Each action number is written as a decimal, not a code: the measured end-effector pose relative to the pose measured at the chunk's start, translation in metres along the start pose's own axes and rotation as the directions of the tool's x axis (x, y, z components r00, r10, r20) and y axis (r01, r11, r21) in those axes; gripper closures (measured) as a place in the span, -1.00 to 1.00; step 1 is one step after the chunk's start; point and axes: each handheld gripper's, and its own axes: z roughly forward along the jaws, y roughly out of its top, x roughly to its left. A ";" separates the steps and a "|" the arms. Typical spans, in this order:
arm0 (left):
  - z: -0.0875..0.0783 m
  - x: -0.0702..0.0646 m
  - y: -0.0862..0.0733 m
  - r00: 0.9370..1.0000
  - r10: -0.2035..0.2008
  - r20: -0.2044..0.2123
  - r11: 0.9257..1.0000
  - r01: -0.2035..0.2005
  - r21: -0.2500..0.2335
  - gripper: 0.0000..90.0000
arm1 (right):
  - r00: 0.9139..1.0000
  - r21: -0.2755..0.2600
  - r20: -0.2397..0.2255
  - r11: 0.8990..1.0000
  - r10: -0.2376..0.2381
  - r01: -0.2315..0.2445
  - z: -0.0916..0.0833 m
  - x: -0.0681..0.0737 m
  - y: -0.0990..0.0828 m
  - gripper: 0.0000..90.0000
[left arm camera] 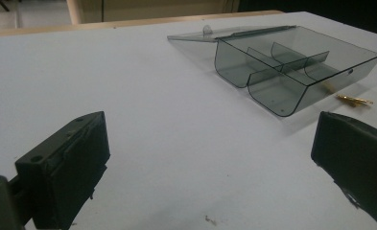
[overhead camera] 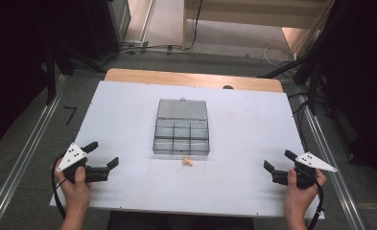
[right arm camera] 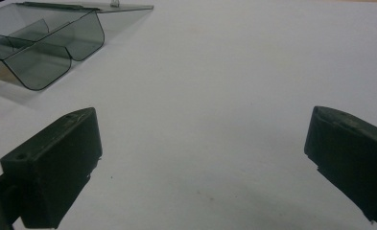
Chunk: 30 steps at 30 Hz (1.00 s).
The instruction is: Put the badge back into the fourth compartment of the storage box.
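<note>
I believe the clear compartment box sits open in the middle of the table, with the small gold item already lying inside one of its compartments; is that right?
Not quite. The clear compartment box does sit open in the middle of the table, but the small gold item lies on the table just outside the box's near wall, not in a compartment. The high view shows this, and the left gripper view shows it beside the box too.

The left hand (overhead camera: 76,184) is gripping the left gripper (overhead camera: 103,155), whose jaws are standing wide apart. The right hand (overhead camera: 299,188) is gripping the right gripper (overhead camera: 278,160), jaws likewise spread wide, both grippers angling inward toward each other.
</note>
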 end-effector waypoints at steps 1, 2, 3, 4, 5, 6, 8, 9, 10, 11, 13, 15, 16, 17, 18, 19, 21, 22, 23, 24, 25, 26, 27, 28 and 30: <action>0.000 0.000 0.000 1.000 0.000 0.000 1.000 0.000 0.000 -1.00 | 1.000 0.001 0.000 1.000 -0.001 0.001 0.000 0.000 0.000 -1.00; 0.000 0.000 0.000 1.000 0.000 0.000 1.000 0.000 0.001 -1.00 | 1.000 0.004 0.003 1.000 0.000 0.000 0.000 0.000 0.000 -1.00; 0.000 0.000 0.000 1.000 0.003 -0.001 1.000 -0.003 0.003 -1.00 | 1.000 0.004 0.003 1.000 0.002 -0.002 0.000 0.000 0.001 -1.00; 0.000 -0.001 0.000 1.000 0.007 -0.007 1.000 -0.007 0.005 -1.00 | 1.000 0.005 0.003 1.000 0.003 -0.003 0.000 0.000 0.001 -1.00; 0.000 -0.001 0.000 1.000 0.007 -0.007 1.000 -0.007 0.005 -1.00 | 1.000 0.007 0.002 1.000 0.002 -0.002 0.000 0.000 0.001 -1.00; 0.001 -0.002 0.000 1.000 0.008 -0.009 1.000 -0.008 0.008 -1.00 | 1.000 0.012 0.000 1.000 -0.001 0.001 0.001 0.001 0.002 -1.00; 0.002 -0.003 0.000 1.000 0.014 -0.012 1.000 -0.014 0.015 -1.00 | 1.000 0.023 -0.004 1.000 -0.006 0.006 0.002 0.002 0.003 -1.00; 0.002 -0.003 0.000 1.000 0.014 -0.012 1.000 -0.014 0.015 -1.00 | 1.000 0.023 -0.004 1.000 -0.006 0.006 0.002 0.002 0.003 -1.00; 0.002 -0.003 0.000 1.000 0.015 -0.012 1.000 -0.015 0.018 -1.00 | 1.000 0.033 -0.015 0.999 -0.001 0.001 0.004 0.003 0.004 -1.00; 0.002 -0.003 -0.001 1.000 0.015 -0.012 1.000 -0.015 0.018 -1.00 | 1.000 0.033 -0.015 0.999 -0.001 0.001 0.004 0.003 0.004 -1.00; 0.002 -0.002 -0.001 1.000 0.012 -0.011 1.000 -0.012 0.017 -1.00 | 0.999 0.041 -0.041 0.999 0.005 -0.003 0.007 0.007 0.007 -1.00; 0.002 -0.002 -0.001 1.000 0.010 -0.011 1.000 -0.010 0.015 -1.00 | 0.999 0.049 -0.048 0.999 -0.006 0.008 0.009 0.012 0.010 -1.00; 0.002 -0.002 -0.001 1.000 0.009 -0.010 1.000 -0.009 0.013 -1.00 | 0.999 0.049 -0.048 0.999 -0.006 0.008 0.009 0.012 0.010 -1.00; 0.002 -0.002 -0.001 1.000 0.006 -0.009 1.000 -0.006 0.010 -1.00 | 0.998 0.053 -0.054 0.998 -0.015 0.018 0.011 0.016 0.012 -1.00; 0.002 -0.002 -0.001 1.000 0.006 -0.009 1.000 -0.006 0.010 -1.00 | 0.998 0.057 -0.059 0.998 -0.017 0.020 0.012 0.018 0.013 -1.00; 0.002 -0.002 -0.001 1.000 0.006 -0.009 1.000 -0.006 0.011 -1.00 | 0.998 0.059 -0.063 0.998 -0.018 0.022 0.012 0.020 0.014 -1.00; 0.002 -0.002 -0.001 1.000 0.006 -0.009 1.000 -0.006 0.011 -1.00 | 0.997 0.055 -0.076 0.998 -0.021 0.025 0.014 0.024 0.016 -1.00; 0.002 -0.002 -0.001 1.000 0.006 -0.009 1.000 -0.005 0.012 -1.00 | 0.997 0.055 -0.076 0.998 -0.021 0.025 0.014 0.024 0.016 -1.00; 0.002 -0.002 -0.001 1.000 0.006 -0.008 1.000 -0.005 0.012 -1.00 | 0.996 0.056 -0.089 0.998 -0.013 0.018 0.015 0.028 0.019 -1.00; 0.002 -0.002 -0.001 1.000 0.007 -0.008 1.000 -0.007 0.013 -1.00 | 0.996 0.056 -0.089 0.998 -0.013 0.018 0.015 0.028 0.019 -1.00; 0.002 -0.002 -0.001 1.000 0.007 -0.008 1.000 -0.007 0.013 -1.00 | 0.994 0.052 -0.107 0.998 -0.016 0.021 0.017 0.032 0.021 -1.00; 0.002 -0.002 -0.001 1.000 0.007 -0.008 1.000 -0.007 0.014 -1.00 | 0.994 0.051 -0.112 0.998 -0.017 0.023 0.018 0.035 0.022 -1.00; 0.002 -0.002 -0.001 1.000 0.007 -0.008 1.000 -0.007 0.014 -1.00 | 0.993 0.052 -0.115 0.998 -0.020 0.026 0.019 0.037 0.024 -1.00; 0.002 -0.002 -0.001 1.000 0.007 -0.008 1.000 -0.007 0.014 -1.00 | 0.992 0.054 -0.121 0.998 -0.022 0.029 0.019 0.040 0.025 -1.00; 0.002 -0.002 -0.001 1.000 0.008 -0.008 1.000 -0.008 0.015 -1.00 | 0.991 0.057 -0.132 0.998 -0.023 0.031 0.021 0.046 0.028 -1.00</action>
